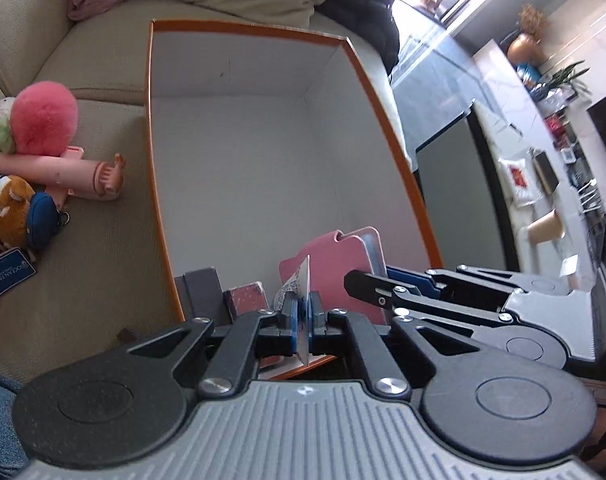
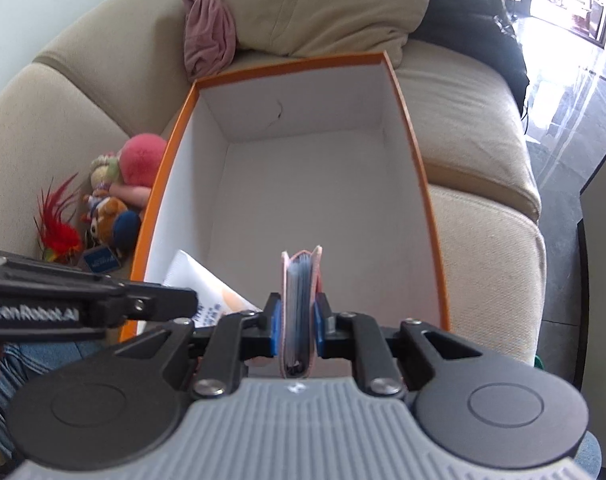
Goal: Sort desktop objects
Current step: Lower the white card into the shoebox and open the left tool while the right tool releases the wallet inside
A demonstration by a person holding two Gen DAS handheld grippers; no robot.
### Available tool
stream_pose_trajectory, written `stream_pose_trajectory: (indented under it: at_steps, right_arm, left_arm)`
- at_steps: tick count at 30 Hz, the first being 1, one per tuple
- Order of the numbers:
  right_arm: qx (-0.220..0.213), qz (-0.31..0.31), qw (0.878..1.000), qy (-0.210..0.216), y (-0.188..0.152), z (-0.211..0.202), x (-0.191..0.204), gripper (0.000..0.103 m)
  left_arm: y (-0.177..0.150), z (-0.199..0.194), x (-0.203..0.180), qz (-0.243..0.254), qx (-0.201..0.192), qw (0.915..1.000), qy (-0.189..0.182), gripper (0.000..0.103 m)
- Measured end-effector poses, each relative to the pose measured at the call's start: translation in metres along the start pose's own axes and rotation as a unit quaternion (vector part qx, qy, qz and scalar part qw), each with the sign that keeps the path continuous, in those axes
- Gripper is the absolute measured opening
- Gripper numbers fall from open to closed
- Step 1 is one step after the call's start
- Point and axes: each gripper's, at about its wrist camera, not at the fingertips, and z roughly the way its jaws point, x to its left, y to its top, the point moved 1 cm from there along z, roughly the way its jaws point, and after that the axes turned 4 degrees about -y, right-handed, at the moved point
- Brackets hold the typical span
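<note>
An orange-rimmed box with white inside [image 1: 151, 128] [image 2: 417, 168] sits on a beige sofa. My left gripper [image 1: 303, 312] is shut on a thin white packet [image 1: 303, 280], held edge-on over the box's near end. The same packet shows in the right wrist view [image 2: 199, 284]. My right gripper [image 2: 299, 320] is shut on a pink card holder [image 2: 301, 304] with bluish sleeves, held upright over the box's near end. That holder shows in the left wrist view [image 1: 335, 264], with the right gripper [image 1: 379, 292] beside it. A dark box [image 1: 201, 292] and a maroon item [image 1: 249, 298] lie in the box.
Plush toys, a pink pompom [image 1: 43, 116] and a pink toy [image 1: 83, 178] lie on the sofa left of the box. A pink cloth [image 2: 207, 36] and cushion [image 2: 323, 4] lie behind it. A counter with clutter [image 1: 543, 184] stands to the right.
</note>
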Motion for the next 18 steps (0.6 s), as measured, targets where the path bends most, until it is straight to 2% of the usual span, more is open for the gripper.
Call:
stream_pose_trajectory:
  at_steps: [5, 11, 14, 18]
  right_arm:
    - [0.019, -0.007, 1.0, 0.005, 0.001, 0.01, 0.002, 0.017]
    - [0.04, 0.001, 0.999, 0.013, 0.003, 0.021, 0.002, 0.017]
    - [0.046, -0.003, 0.999, 0.007, 0.003, 0.024, 0.005, 0.017]
    - [0.055, -0.006, 0.998, 0.004, 0.005, 0.028, 0.008, 0.018]
  left_arm:
    - [-0.001, 0.006, -0.002, 0.004, 0.019, 0.9998, 0.008, 0.005]
    - [0.001, 0.006, 0.012, -0.026, 0.03, 0.9991, -0.016, 0.007]
    - [0.001, -0.001, 0.02, -0.034, 0.023, 0.9988, -0.026, 0.015]
    - [0.004, -0.02, 0.032, -0.045, 0.001, 0.9983, -0.038, 0.016]
